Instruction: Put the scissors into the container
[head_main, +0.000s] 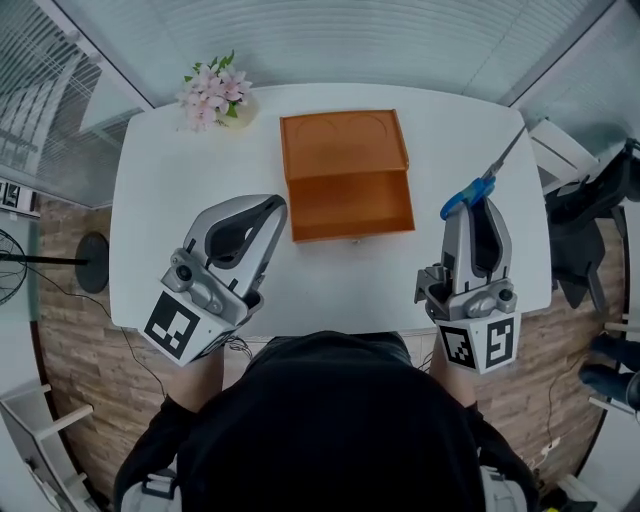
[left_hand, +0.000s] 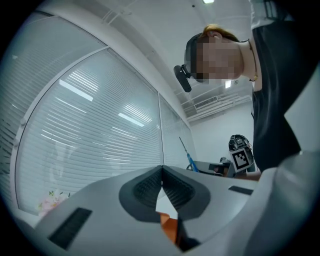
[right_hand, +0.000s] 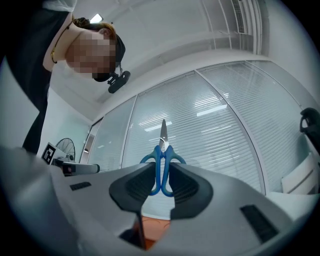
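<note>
The blue-handled scissors (head_main: 470, 194) stick up and to the right out of my right gripper (head_main: 477, 206), which is shut on their handles near the table's right side. In the right gripper view the scissors (right_hand: 162, 165) stand upright between the pads, blades pointing away. The orange container (head_main: 345, 175) lies open in the middle of the white table (head_main: 160, 220), left of the scissors; a corner of the container (right_hand: 156, 225) shows under the right jaws. My left gripper (head_main: 272, 207) hovers at the container's left front corner, shut with nothing in it, its pads (left_hand: 150, 187) touching.
A pot of pink flowers (head_main: 213, 95) stands at the table's back left corner. A dark chair (head_main: 585, 215) is off the right edge and a fan (head_main: 20, 265) on the floor to the left. Glass walls with blinds surround the table.
</note>
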